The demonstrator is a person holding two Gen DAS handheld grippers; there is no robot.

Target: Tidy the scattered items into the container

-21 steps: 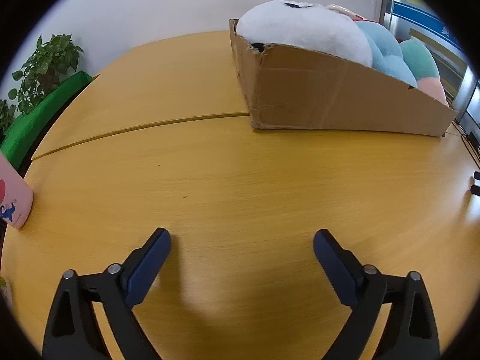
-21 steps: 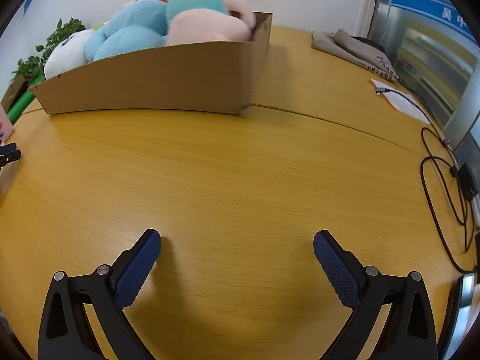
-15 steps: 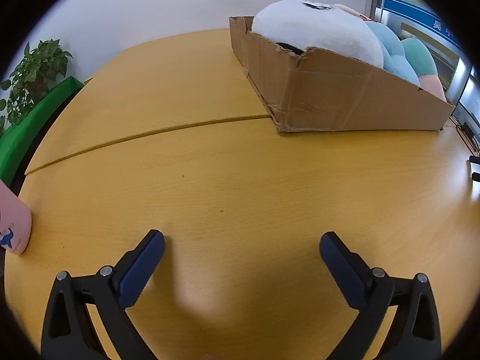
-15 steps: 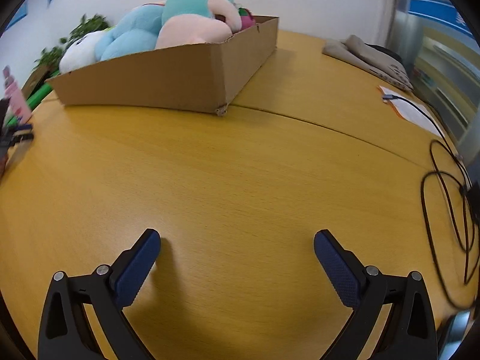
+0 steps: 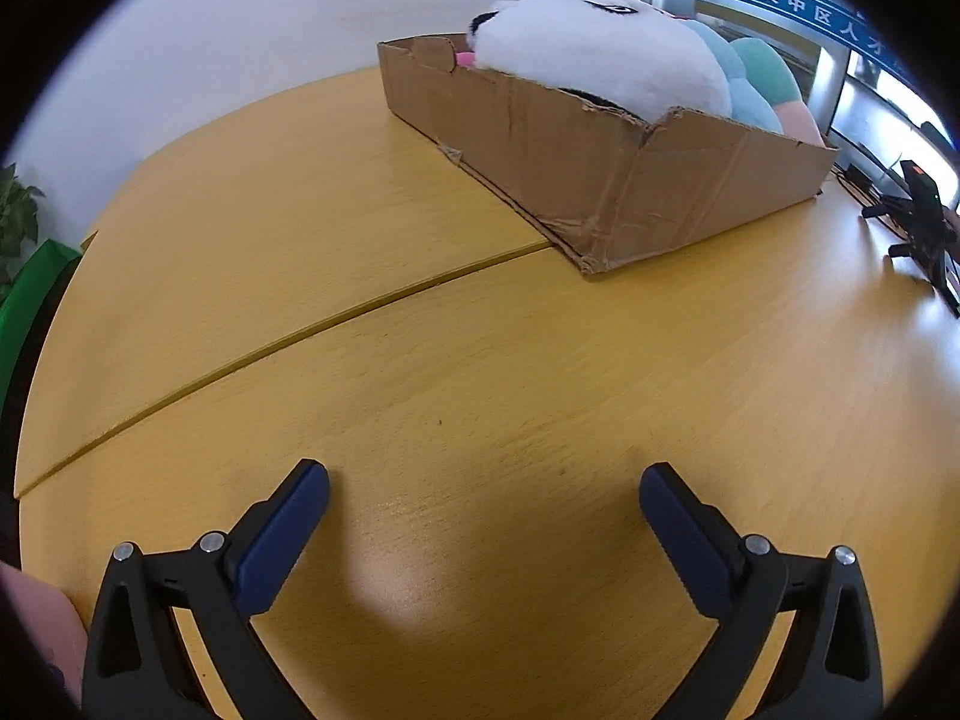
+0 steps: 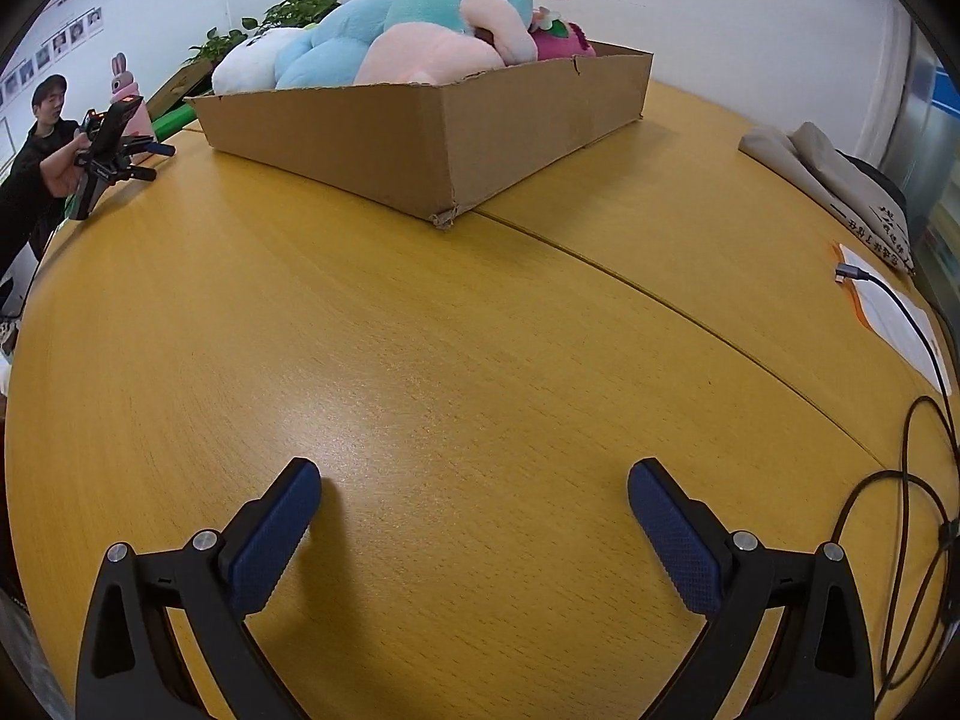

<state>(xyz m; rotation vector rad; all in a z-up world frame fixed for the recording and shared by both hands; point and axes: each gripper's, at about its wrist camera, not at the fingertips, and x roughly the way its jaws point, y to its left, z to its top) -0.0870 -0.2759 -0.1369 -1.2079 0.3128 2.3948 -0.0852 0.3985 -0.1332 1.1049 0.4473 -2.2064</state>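
Note:
A shallow cardboard box (image 5: 600, 168) stands on the wooden table (image 5: 480, 360), filled with plush toys: a white one (image 5: 600, 54), a light blue one (image 6: 336, 42), and a teal and pink one (image 6: 456, 18). The box also shows in the right wrist view (image 6: 420, 132). My left gripper (image 5: 483, 492) is open and empty, low over bare table, well short of the box. My right gripper (image 6: 474, 486) is open and empty, also over bare table.
A pink object (image 5: 36, 624) sits at the left edge near my left gripper. Folded grey cloth (image 6: 834, 180), a paper sheet (image 6: 894, 318) and black cables (image 6: 912, 510) lie at the right. A person (image 6: 36, 144) shows at the far left with the other gripper. A plant (image 6: 282, 12) stands behind the box.
Both grippers have swung outward: the left view turned so the box moved right, the right view turned so the box moved toward centre. Both stay open and empty.

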